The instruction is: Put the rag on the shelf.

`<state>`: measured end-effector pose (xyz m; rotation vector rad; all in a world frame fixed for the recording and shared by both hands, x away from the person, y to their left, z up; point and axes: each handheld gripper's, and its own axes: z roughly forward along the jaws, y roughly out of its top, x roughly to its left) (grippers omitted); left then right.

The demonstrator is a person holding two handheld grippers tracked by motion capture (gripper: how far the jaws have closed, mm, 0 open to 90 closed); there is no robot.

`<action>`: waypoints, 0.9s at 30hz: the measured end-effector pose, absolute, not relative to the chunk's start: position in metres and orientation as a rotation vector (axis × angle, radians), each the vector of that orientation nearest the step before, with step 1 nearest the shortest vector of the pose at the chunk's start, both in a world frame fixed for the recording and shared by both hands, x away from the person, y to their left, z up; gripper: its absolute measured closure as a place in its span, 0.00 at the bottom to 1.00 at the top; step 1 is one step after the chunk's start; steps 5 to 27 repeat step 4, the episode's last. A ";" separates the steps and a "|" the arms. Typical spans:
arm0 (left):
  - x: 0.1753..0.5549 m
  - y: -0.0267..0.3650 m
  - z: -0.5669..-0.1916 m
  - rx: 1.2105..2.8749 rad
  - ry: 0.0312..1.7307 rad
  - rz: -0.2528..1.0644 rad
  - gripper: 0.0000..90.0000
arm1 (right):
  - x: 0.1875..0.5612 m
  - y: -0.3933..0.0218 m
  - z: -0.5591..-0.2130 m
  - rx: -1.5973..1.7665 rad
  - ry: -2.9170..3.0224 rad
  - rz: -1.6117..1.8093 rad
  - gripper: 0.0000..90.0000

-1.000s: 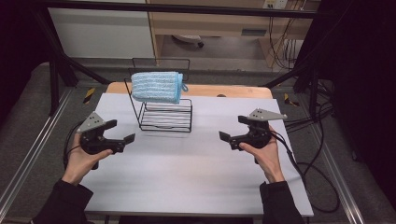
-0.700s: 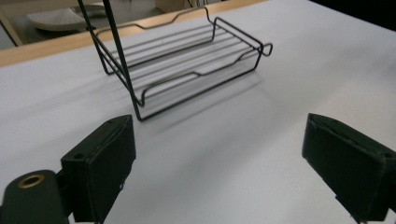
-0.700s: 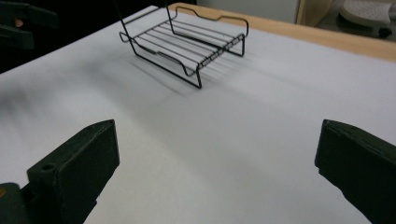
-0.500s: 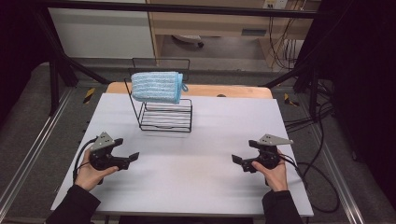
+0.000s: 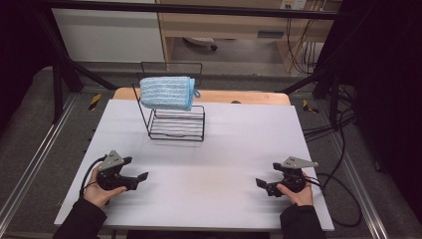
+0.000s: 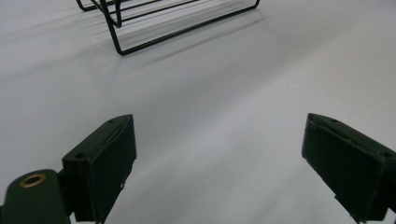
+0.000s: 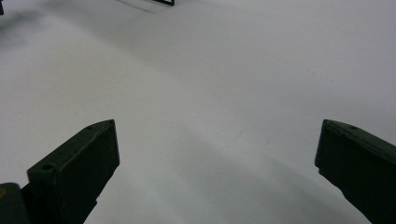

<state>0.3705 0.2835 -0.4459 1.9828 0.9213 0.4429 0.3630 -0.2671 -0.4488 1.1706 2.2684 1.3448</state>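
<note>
A black wire rack (image 5: pixel 177 122) stands at the back middle of the white table (image 5: pixel 234 144). A folded light-blue striped towel (image 5: pixel 167 93) hangs over its top rail. My left gripper (image 5: pixel 140 179) rests low on the table near the front left, held by a hand, its jaws wide apart and empty. My right gripper (image 5: pixel 262 184) sits near the front right, also open and empty. In the left gripper view the left gripper (image 6: pixel 224 168) faces bare table, with the rack's base (image 6: pixel 154 23) ahead. In the right gripper view the right gripper (image 7: pixel 217 172) faces bare table, and a corner of the rack (image 7: pixel 161 2) shows at the top edge.
A wooden board (image 5: pixel 249 97) lies behind the white table. Cables (image 5: pixel 343 199) trail off the right side. Metal frame rails (image 5: pixel 30 169) run along the left, and dark floor surrounds the table.
Both hands have drawn the grippers back toward the table's front edge and lowered them to the surface. Both stay open. The rack and towel have not moved.
</note>
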 end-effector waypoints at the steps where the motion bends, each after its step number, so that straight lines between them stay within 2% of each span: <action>1: 0.370 0.283 -0.447 1.984 0.920 0.445 0.11 | 0.363 -0.267 -0.449 1.175 2.271 1.343 0.01; 27: 0.370 0.282 -0.449 1.995 0.917 0.441 0.11 | 0.363 -0.267 -0.451 1.176 2.281 1.332 0.01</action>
